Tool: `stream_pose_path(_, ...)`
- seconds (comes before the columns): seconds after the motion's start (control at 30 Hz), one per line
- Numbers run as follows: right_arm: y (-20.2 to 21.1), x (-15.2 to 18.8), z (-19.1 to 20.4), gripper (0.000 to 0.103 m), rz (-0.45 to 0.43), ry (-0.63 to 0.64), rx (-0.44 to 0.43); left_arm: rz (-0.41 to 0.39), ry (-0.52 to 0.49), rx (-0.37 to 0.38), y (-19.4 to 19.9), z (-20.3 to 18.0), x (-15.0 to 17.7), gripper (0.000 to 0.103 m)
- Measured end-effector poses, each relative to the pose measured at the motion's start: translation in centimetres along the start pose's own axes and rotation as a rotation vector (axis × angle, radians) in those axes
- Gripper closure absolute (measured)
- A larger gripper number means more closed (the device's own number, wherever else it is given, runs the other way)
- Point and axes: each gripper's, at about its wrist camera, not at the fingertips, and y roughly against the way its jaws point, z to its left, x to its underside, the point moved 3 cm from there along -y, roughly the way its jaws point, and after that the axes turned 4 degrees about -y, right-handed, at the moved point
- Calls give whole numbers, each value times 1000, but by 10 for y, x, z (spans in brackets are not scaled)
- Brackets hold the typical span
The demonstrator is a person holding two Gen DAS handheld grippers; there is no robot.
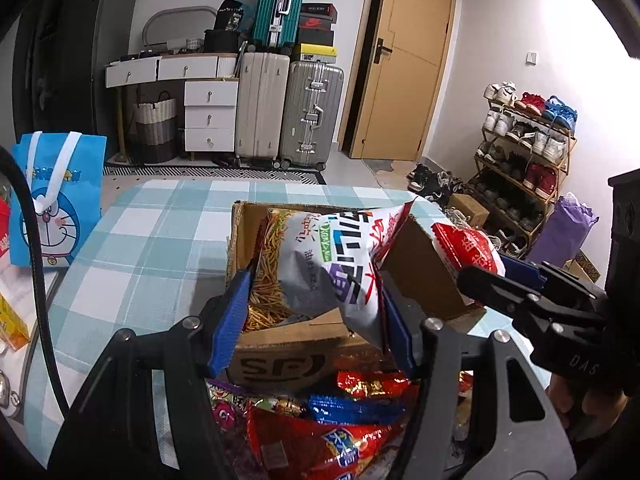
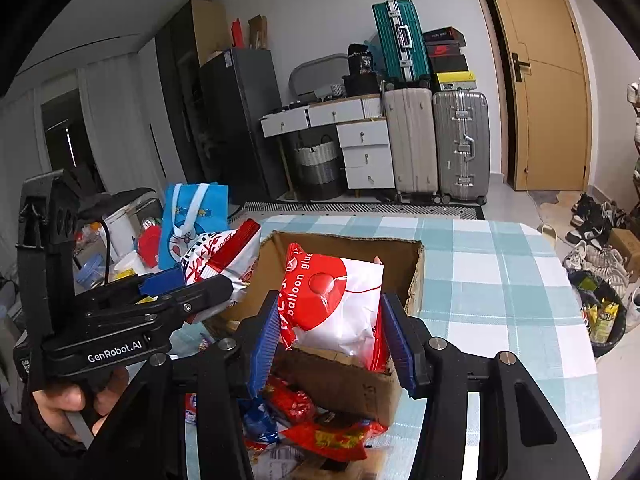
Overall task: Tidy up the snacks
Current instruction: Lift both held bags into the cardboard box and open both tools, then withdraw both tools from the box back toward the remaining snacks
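Note:
An open cardboard box (image 1: 296,354) (image 2: 414,276) stands on the checked tablecloth. My left gripper (image 1: 310,320) is shut on a grey-and-white bag of noodle-stick snacks (image 1: 320,260) and holds it over the box opening; the same bag shows in the right wrist view (image 2: 224,256). My right gripper (image 2: 332,336) is shut on a red-and-white "balloon glue" bag (image 2: 336,304) and holds it above the box; the bag shows at the box's right side in the left wrist view (image 1: 468,248). A pile of loose snack packets (image 1: 320,420) (image 2: 312,424) lies on the table in front of the box.
A blue Doraemon bag (image 1: 56,200) (image 2: 192,220) stands at the table's left edge among clutter. A yellow box (image 1: 12,326) lies at far left. The tablecloth (image 2: 500,280) extends to the right of the box. A bin with wrappers (image 2: 604,316) sits on the floor to the right.

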Motion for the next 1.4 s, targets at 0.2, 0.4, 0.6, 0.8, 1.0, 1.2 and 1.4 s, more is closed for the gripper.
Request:
stream_pose_path(0.2,-16,1,-9,53,15,-6,2,20,-2,-15,-26,3,4,44)
stream_pose_path(0.4,-29,1,-12,53,26,0,-2,51,-18,-34,-47,1,3,44)
stream_pose_path(0.6,-39,1,-15,53,42,-3,-4,72,-30,-45,-60,-3,5,44)
stream_pose_path(0.8,-47,1,-18,52,52,-12,-9,99,-53,-68,-74,-6,9,44)
stream_pose_path(1.0,-54,5,-20,52,62,-20,-19,108,-74,-73,-83,-12,8,44)
stream_pose_path(1.2,-58,5,-23,52,70,-11,-6,112,-78,-82,-89,-13,10,43)
stream_pose_path(1.4,-46,4,-21,46,37,-6,-17,114,-35,-6,-82,-10,9,36)
